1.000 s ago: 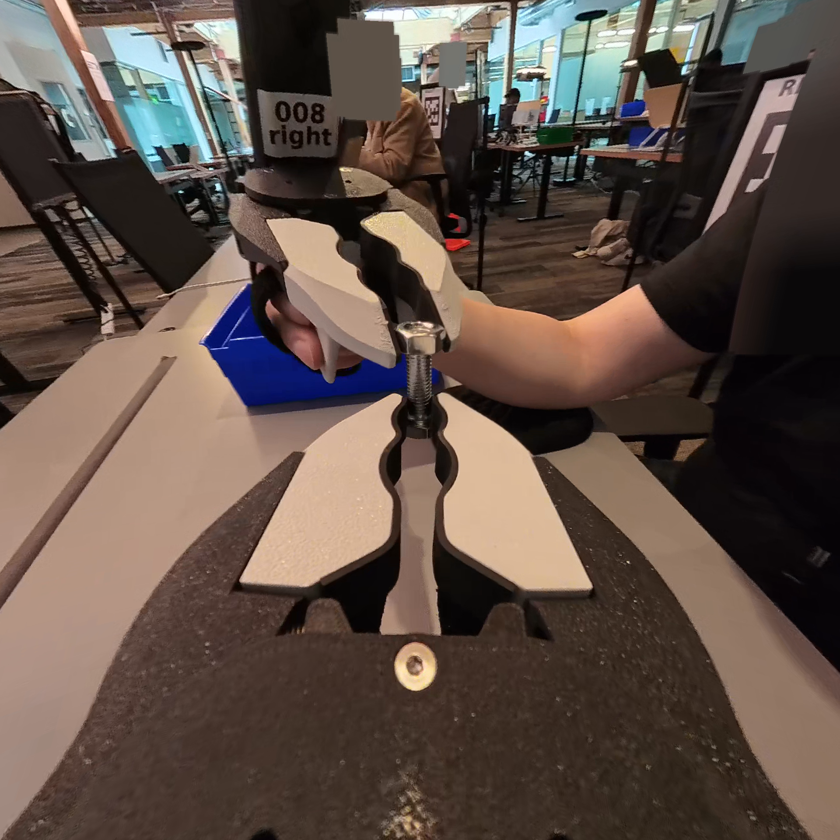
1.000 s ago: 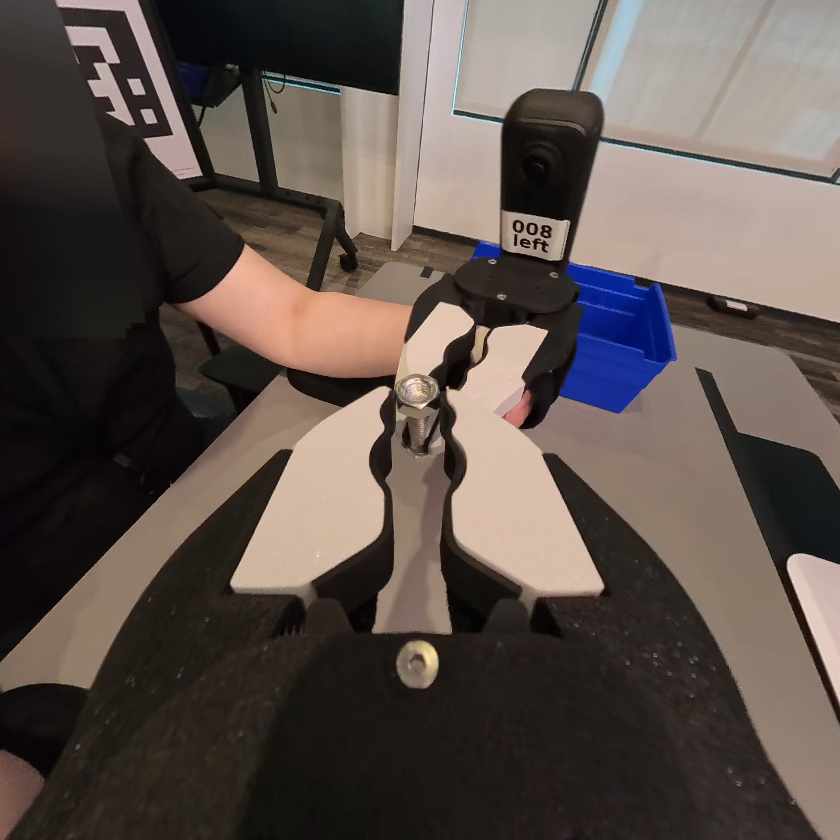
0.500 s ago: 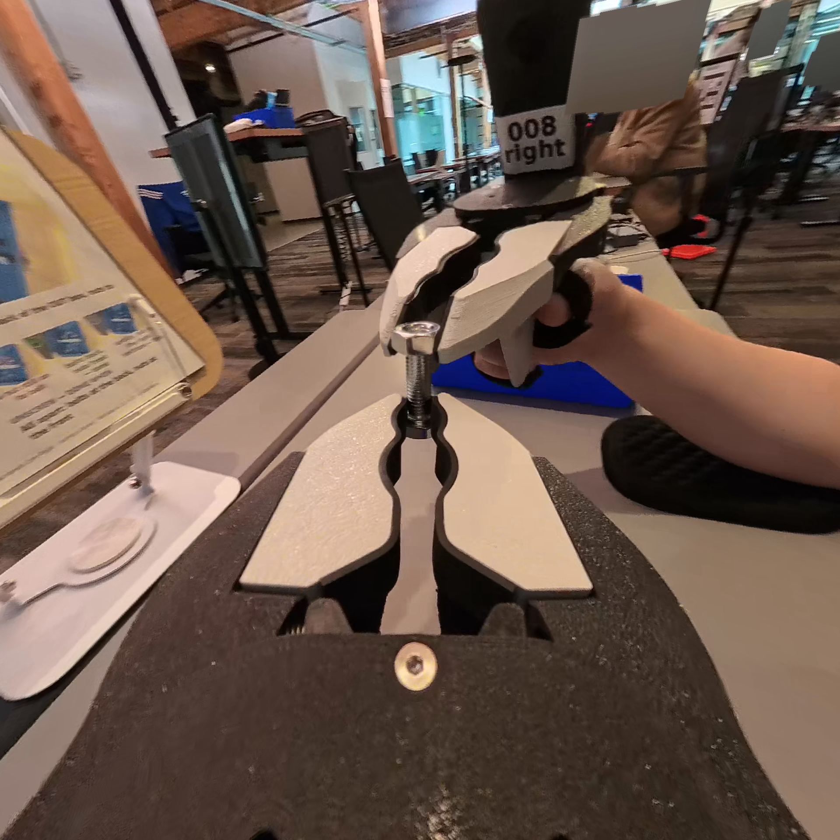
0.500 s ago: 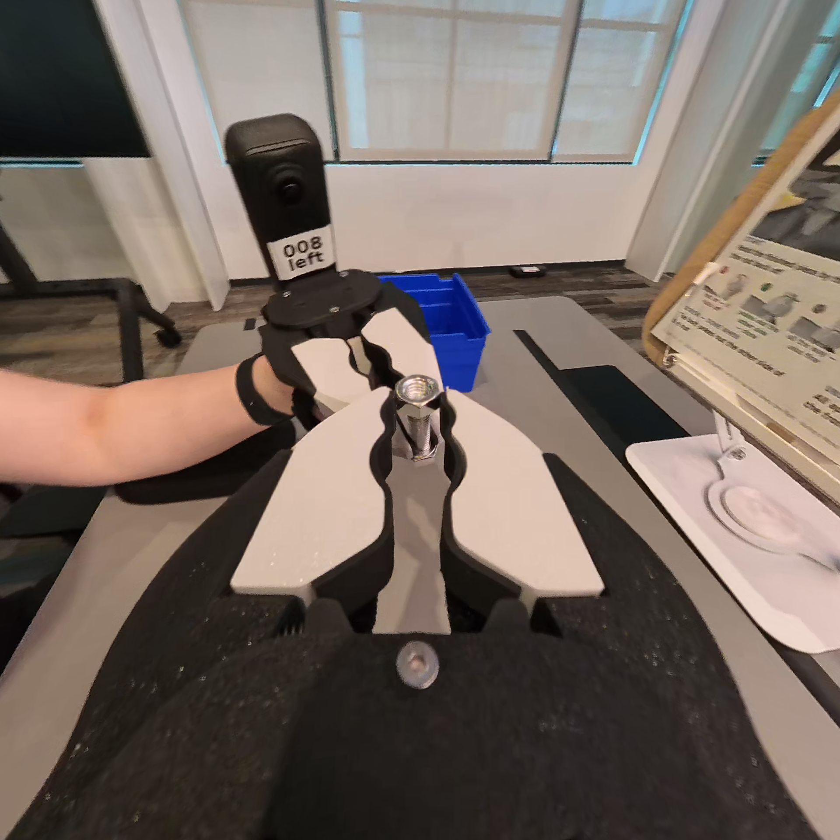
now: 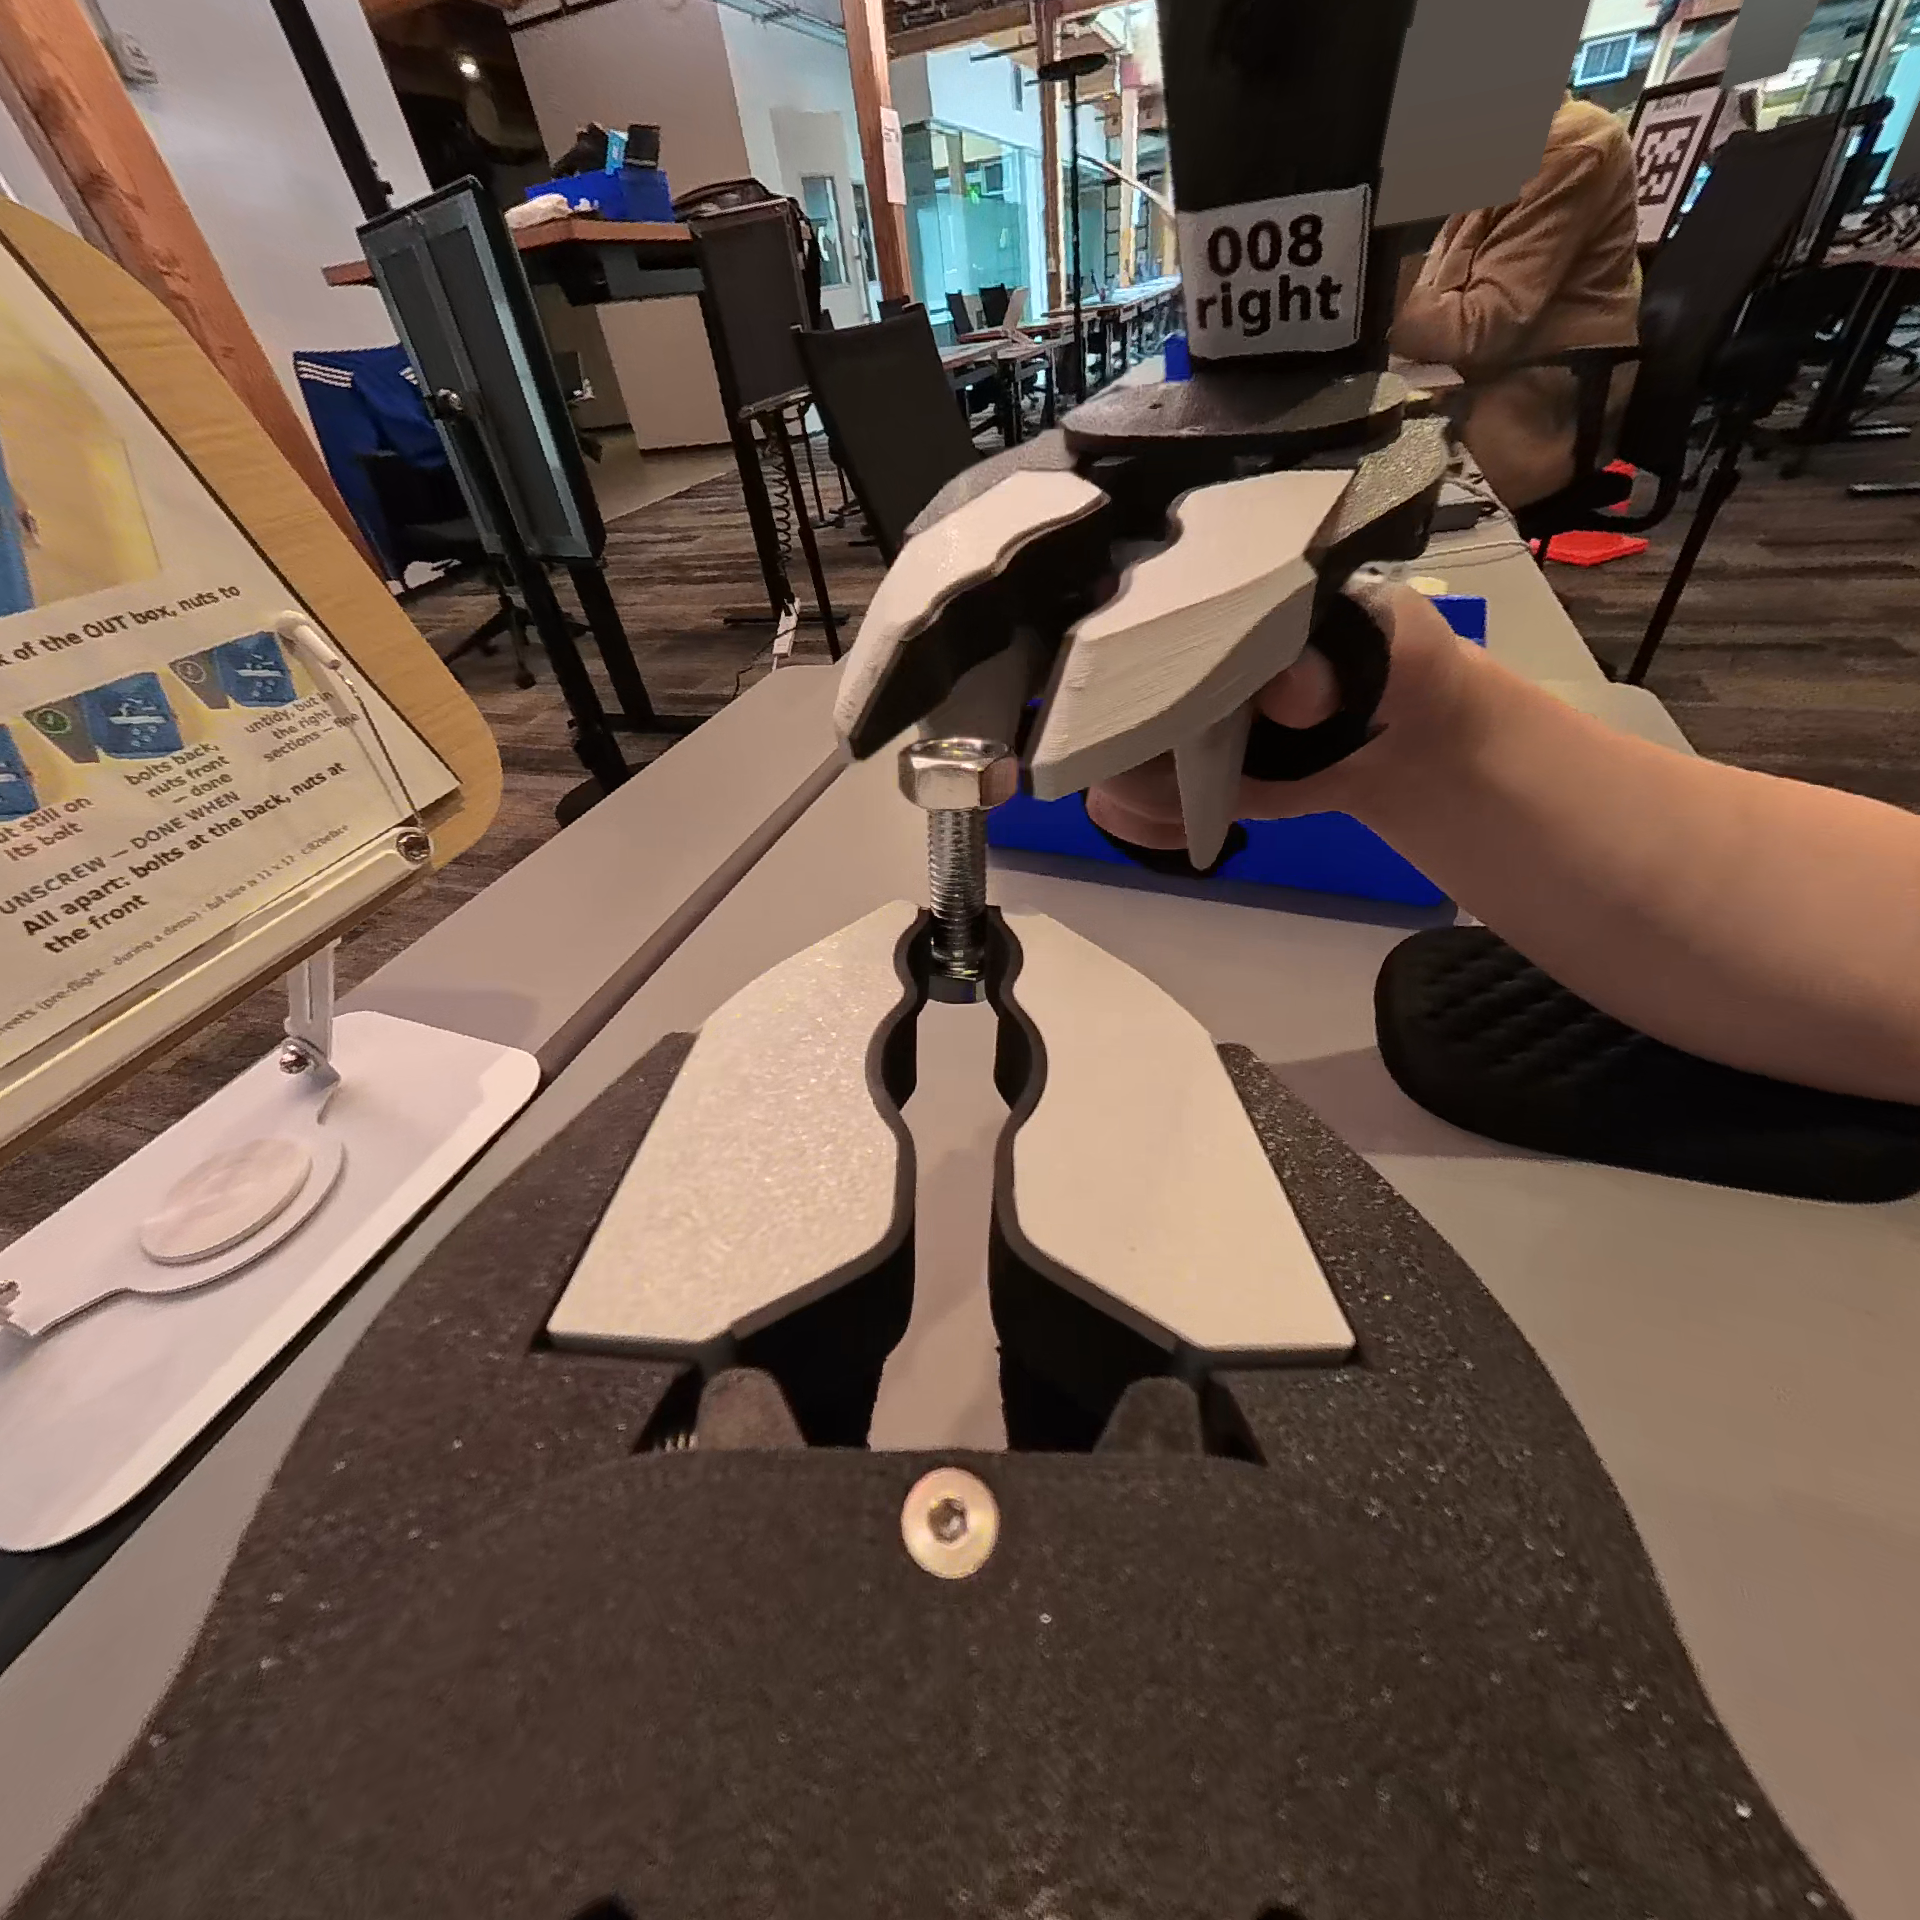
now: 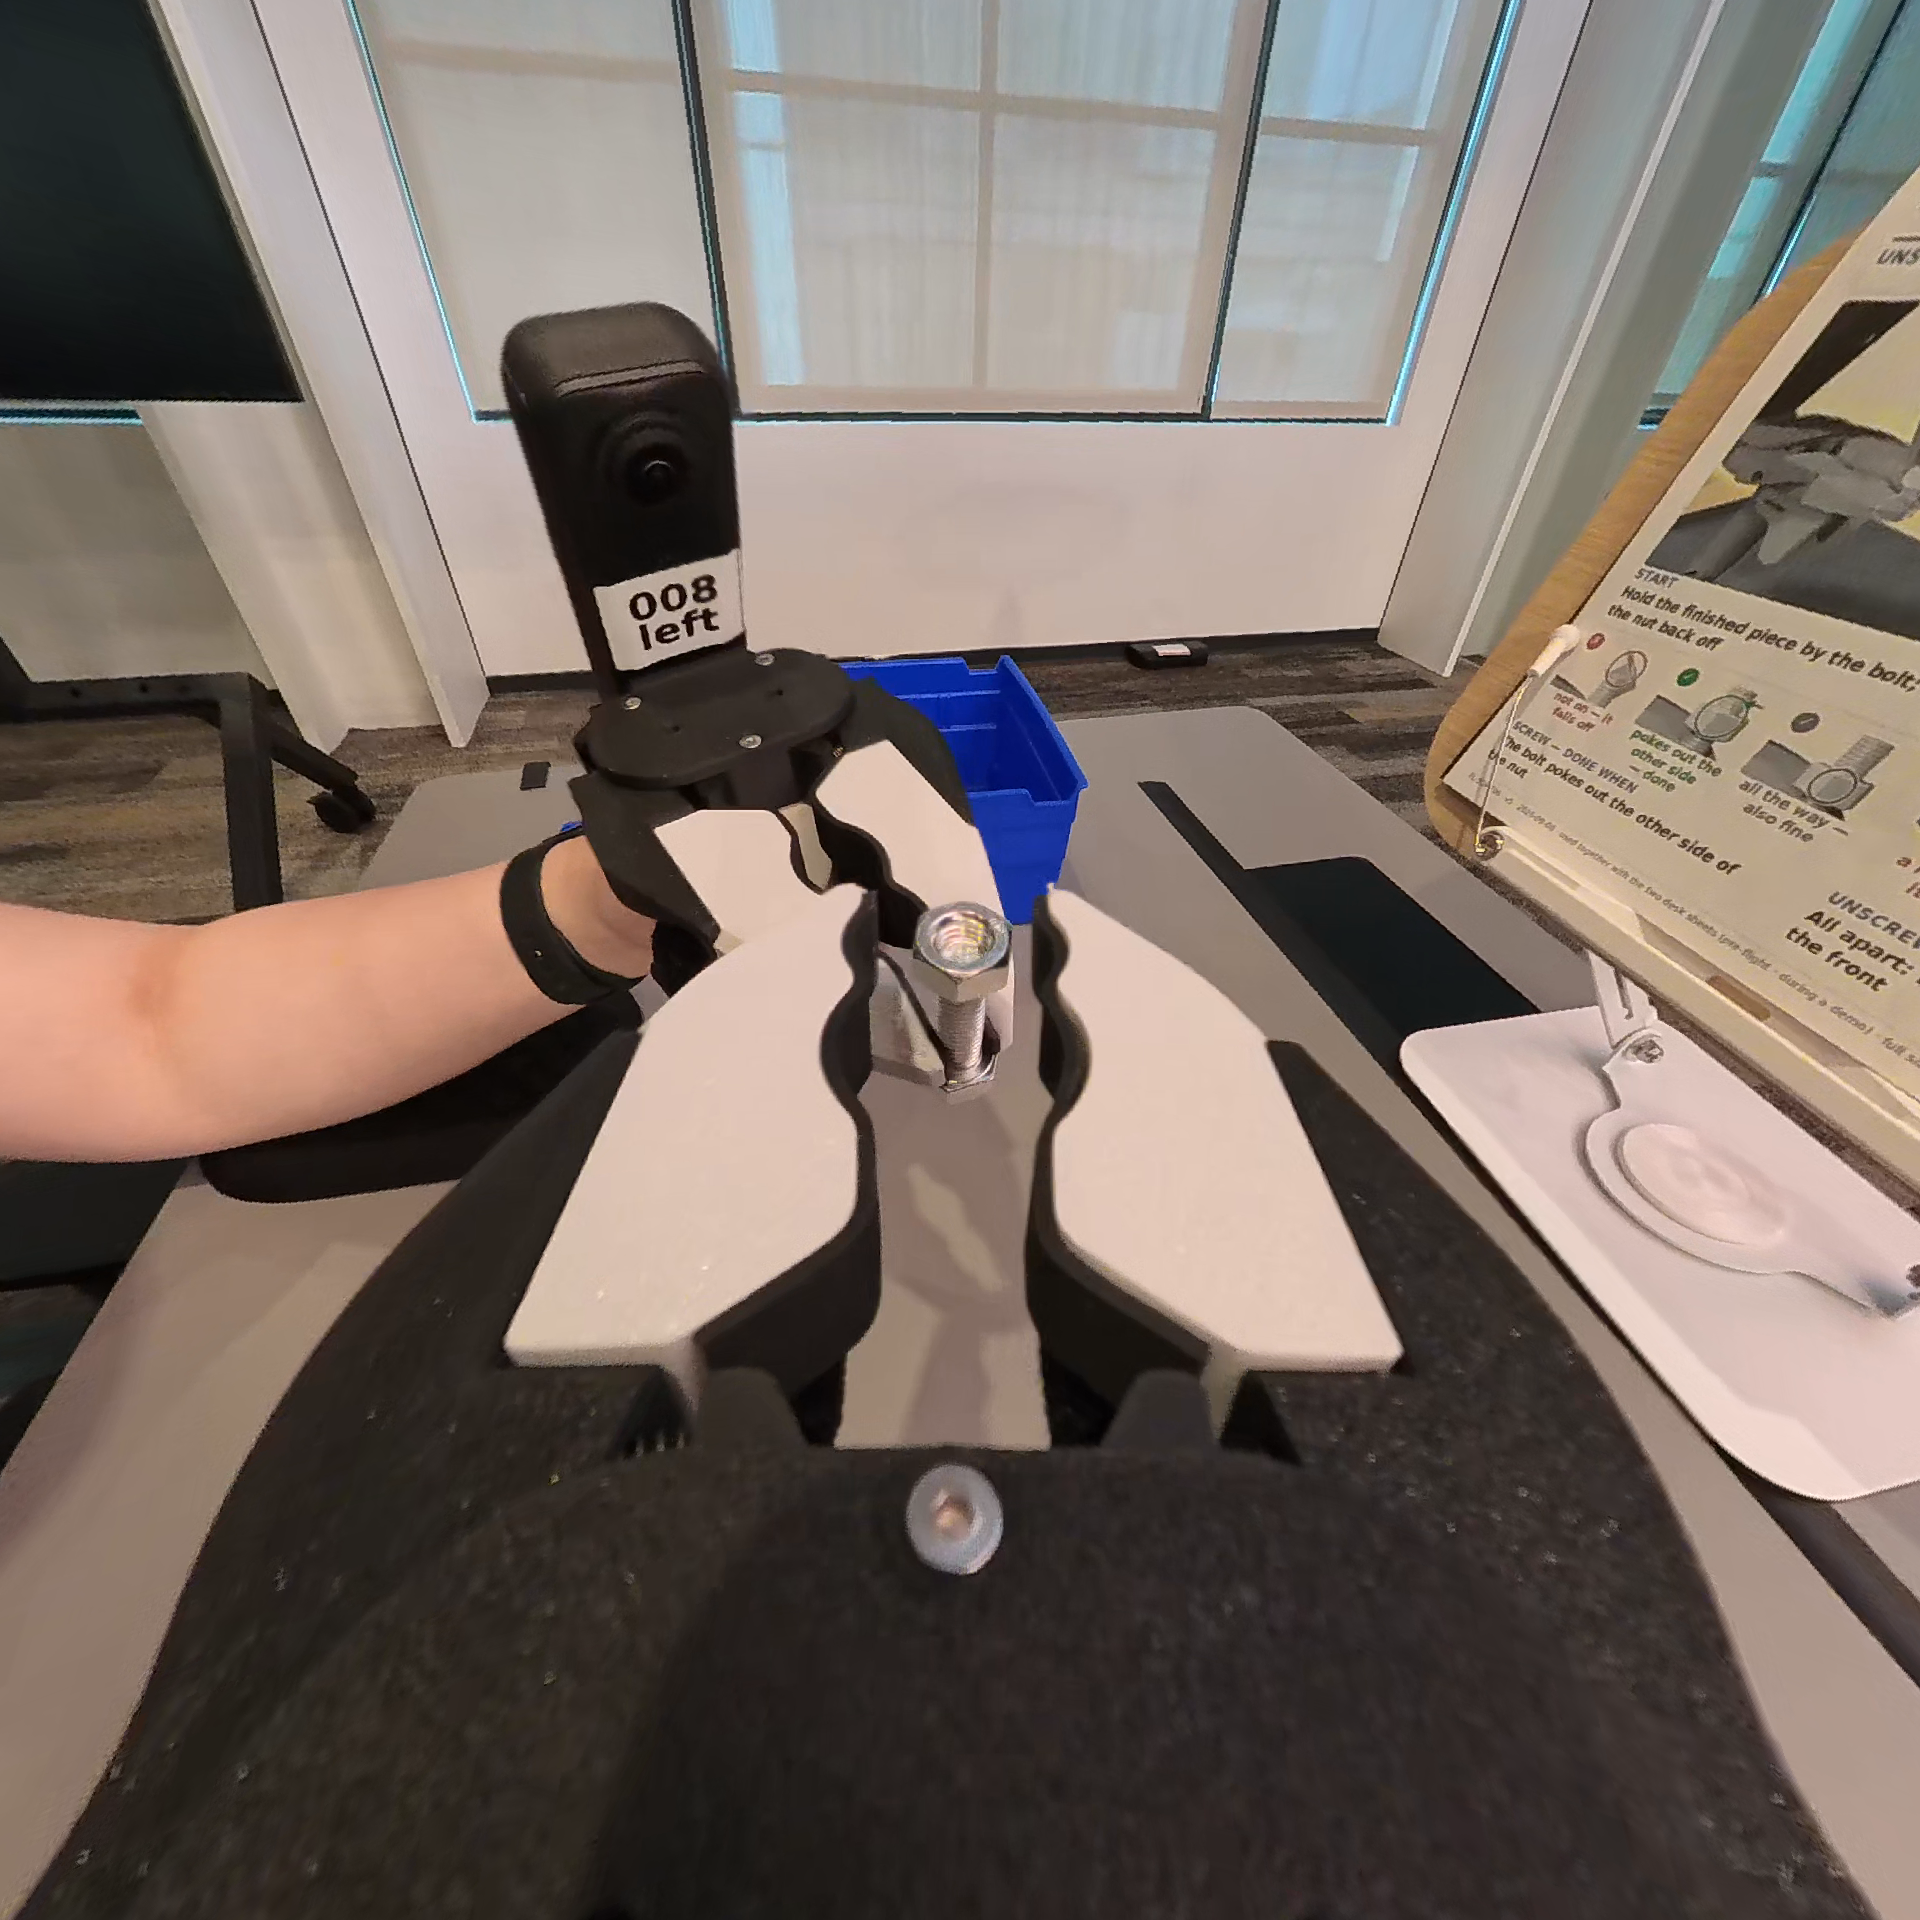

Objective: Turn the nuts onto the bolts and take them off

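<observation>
The nut point(image 6: 960, 953) sits at the top of the upright bolt point(image 6: 966, 1031), above the grey table point(image 5: 1621, 1351). The left gripper point(image 5: 957, 961) is clamped on the bolt's lower end. The right gripper point(image 6: 951, 971) has its jaws spread, flanking the nut without touching it. If they close off-centre, they could likely tilt the bolt or slip off the nut's flats. A blue bin point(image 6: 997, 769) stands behind.

One bolt point(image 5: 956, 883), one nut point(image 5: 957, 773), two hand-held grippers, one blue bin point(image 6: 987, 769), one instruction board point(image 5: 156, 665).
</observation>
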{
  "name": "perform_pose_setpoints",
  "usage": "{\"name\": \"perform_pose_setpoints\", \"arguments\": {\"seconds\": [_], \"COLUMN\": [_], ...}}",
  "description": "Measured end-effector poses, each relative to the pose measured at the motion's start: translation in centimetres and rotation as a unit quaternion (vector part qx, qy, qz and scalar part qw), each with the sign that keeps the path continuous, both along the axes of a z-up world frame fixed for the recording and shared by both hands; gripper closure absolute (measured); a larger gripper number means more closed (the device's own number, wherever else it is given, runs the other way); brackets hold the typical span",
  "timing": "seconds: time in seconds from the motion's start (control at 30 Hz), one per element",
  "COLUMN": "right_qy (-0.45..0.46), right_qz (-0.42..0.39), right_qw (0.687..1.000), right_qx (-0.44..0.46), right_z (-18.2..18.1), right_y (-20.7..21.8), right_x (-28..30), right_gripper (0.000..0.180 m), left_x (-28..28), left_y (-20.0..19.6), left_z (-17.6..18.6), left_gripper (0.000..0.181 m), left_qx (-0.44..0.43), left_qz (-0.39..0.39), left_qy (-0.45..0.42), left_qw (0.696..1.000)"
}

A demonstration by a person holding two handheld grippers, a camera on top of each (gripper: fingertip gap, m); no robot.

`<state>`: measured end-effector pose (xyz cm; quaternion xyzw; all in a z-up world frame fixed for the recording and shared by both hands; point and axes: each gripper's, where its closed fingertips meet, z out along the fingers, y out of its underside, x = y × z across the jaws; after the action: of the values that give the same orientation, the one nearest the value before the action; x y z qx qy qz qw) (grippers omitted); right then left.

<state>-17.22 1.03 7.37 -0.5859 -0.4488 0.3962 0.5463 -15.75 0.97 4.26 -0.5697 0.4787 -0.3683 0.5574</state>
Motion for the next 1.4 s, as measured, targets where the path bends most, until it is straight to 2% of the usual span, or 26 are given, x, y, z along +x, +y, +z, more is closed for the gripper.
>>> {"name": "perform_pose_setpoints", "arguments": {"seconds": [0.13,0.23,0.3,0.43,0.6,0.7,1.1,1.2,1.4], "right_qy": [-0.033,-0.099,-0.175,-0.323,-0.395,-0.419,-0.421,-0.417,-0.423], "right_qz": [0.007,0.014,0.014,0.018,0.028,0.039,0.018,0.021,-0.009], "right_qw": [0.999,0.994,0.983,0.946,0.918,0.907,0.906,0.908,0.903], "right_qx": [0.029,0.052,0.049,-0.020,-0.028,-0.018,-0.037,-0.040,-0.070], "right_z": [0.0,-0.2,-0.9,-1.8,-0.7,-1.0,-2.7,-2.8,-2.9], "right_y": [-0.6,-1.5,-1.5,-0.1,0.8,0.9,1.9,1.8,2.2], "right_x": [1.0,2.6,3.4,3.4,2.4,2.1,0.9,0.6,0.8], "right_gripper": [0.140,0.143,0.145,0.145,0.152,0.155,0.155,0.162,0.162], "left_x": [0.1,-0.1,-0.2,-0.4,-0.5,-0.5,-0.5,-0.5,-0.5], "left_y": [-0.6,-0.4,0.1,1.0,1.7,1.8,2.1,2.2,2.7], "left_z": [-0.2,-0.7,-0.9,-1.5,-2.2,-2.2,-1.9,-2.0,-2.1], "left_gripper": [0.171,0.171,0.171,0.171,0.171,0.171,0.171,0.171,0.171], "left_qx": [0.001,0.008,0.010,0.024,0.037,0.041,0.051,0.052,0.063], "left_qz": [-0.025,-0.024,-0.014,0.019,0.045,0.051,0.068,0.071,0.095], "left_qy": [0.002,0.015,0.019,0.040,0.068,0.073,0.075,0.078,0.093], "left_qw": [1.000,1.000,1.000,0.999,0.996,0.995,0.994,0.993,0.989]}}
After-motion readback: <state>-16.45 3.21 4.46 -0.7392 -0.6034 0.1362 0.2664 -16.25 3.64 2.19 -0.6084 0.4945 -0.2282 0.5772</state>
